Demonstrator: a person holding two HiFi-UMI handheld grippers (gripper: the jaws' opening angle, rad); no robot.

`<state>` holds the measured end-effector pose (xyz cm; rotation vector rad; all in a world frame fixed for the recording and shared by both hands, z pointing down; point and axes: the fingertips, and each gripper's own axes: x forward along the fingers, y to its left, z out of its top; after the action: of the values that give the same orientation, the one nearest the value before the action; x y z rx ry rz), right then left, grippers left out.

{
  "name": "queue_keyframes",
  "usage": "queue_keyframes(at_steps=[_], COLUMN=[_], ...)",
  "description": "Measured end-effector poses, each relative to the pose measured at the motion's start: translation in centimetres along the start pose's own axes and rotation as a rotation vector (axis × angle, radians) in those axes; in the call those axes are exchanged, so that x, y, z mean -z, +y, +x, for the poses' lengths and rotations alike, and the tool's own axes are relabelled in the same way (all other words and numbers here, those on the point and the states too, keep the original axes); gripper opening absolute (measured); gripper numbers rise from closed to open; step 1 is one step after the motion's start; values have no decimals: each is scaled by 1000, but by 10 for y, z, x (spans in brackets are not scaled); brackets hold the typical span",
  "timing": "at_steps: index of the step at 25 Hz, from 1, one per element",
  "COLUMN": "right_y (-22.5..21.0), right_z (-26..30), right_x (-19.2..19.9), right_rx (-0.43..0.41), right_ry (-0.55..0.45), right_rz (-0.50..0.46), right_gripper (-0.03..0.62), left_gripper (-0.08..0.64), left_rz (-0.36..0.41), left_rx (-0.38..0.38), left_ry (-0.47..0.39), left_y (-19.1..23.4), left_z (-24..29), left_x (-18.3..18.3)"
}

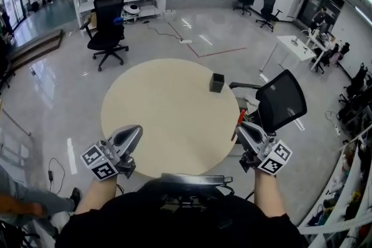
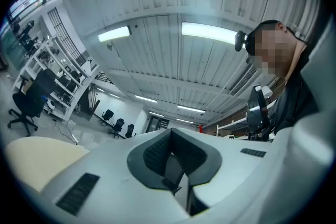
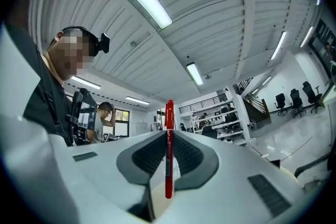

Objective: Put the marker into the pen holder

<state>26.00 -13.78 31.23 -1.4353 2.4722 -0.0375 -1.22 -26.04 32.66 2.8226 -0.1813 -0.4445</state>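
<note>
Because the marker (image 3: 168,113) looks light, stiff and slick-barrelled, a mid-barrel hold suits it: the right tongs (image 3: 168,162) clench it there, upright, off the surface's (image 1: 163,119) near right edge. The pen holder (image 1: 217,82) stands far right. The left tongs (image 2: 170,157) are clenched together, empty.

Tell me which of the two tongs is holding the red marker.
The right tongs: the red marker is clamped between them, and its end sticks out past them. The left tongs have nothing between them.
</note>
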Motion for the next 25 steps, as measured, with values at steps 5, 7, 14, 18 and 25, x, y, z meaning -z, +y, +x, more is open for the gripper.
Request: queue_keyframes(at_steps=[5,7,14,18,25], right_y=[-10,-18,-53,-86,-171], right_z=[51,67,108,117,128], right_x=[19,29,44,49,45], right_rx=[46,53,18,-35,-169], right_ry=[21,37,61,60,83], right_rz=[4,14,30,55,70], right_gripper=[46,46,46,46,46], left_gripper=[-6,-6,-6,-6,-6], left_rz=[-29,-40,-54,-37,-13], left_rx=[45,46,3,-55,-200], left_ry=[13,15,18,15,-19], left_y=[61,82,128,136,151], left_z=[-2,-1,3,15,70], left_x=[-9,-9,-2,3,15])
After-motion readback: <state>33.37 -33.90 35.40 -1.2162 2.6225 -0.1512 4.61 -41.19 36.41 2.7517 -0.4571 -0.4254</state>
